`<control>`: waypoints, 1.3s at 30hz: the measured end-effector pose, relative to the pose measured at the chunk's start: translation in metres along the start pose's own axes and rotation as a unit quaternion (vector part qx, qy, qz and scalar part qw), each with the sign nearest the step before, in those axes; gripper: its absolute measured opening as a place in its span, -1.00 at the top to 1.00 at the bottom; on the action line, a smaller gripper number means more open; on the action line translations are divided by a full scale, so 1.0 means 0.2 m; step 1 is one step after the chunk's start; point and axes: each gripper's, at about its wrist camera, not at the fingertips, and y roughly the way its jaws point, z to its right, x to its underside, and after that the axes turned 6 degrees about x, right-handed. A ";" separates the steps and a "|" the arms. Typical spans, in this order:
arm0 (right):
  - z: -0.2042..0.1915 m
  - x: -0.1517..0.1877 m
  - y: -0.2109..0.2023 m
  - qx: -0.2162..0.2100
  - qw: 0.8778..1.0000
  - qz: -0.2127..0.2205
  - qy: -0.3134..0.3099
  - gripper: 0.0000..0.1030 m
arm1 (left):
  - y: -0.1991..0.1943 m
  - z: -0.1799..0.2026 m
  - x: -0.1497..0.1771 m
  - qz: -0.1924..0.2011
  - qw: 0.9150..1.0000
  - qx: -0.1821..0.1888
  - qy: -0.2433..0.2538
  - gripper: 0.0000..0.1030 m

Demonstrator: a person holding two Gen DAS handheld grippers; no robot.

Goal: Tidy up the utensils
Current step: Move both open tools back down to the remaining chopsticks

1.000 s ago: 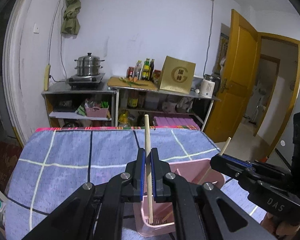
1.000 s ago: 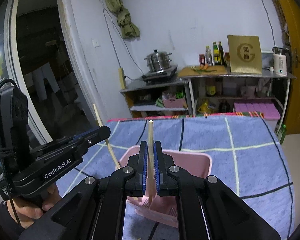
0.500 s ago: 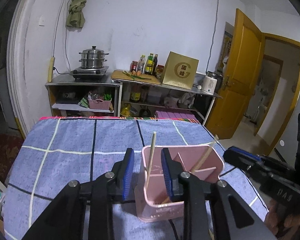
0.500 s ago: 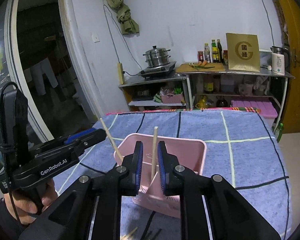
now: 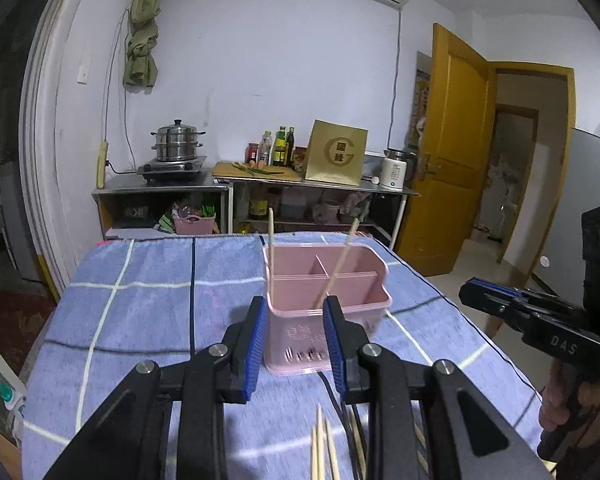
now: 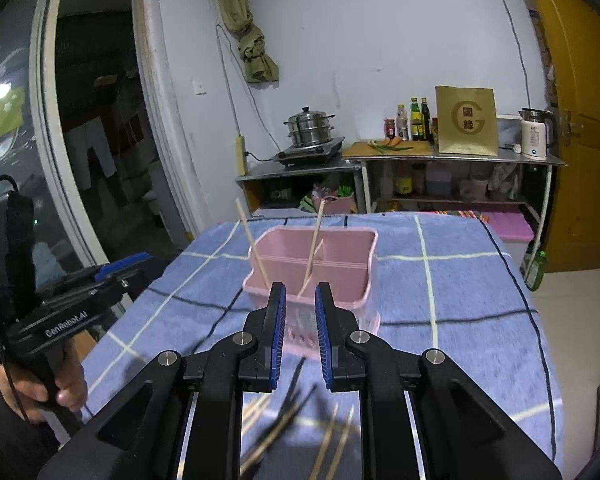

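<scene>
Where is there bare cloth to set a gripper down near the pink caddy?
Bare cloth lies left of the pink caddy, out to the table's left edge, and behind it to the far edge. Right of it is another open strip. Crowded: the near edge, where loose chopsticks and a black cable lie below the left gripper.

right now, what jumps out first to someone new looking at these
The pink utensil caddy in the middle of the blue checked tablecloth draws the eye, with two chopsticks standing in its near compartment. Both grippers, left gripper and right gripper, hover open and empty just short of it. More loose chopsticks lie on the cloth at the near edge.
</scene>
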 end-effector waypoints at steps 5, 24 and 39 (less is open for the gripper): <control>-0.03 0.13 -0.09 0.012 1.000 -0.006 -0.014 0.70 | -0.11 0.04 0.15 -0.012 1.000 0.009 0.000 0.45; -0.05 0.52 -0.28 0.030 0.999 -0.022 -0.013 0.70 | -0.28 0.09 0.56 -0.050 0.999 0.012 -0.012 0.45; -0.02 0.56 -0.10 0.031 0.997 -0.069 -0.012 0.70 | -0.01 0.03 0.60 -0.120 0.993 0.013 -0.014 0.45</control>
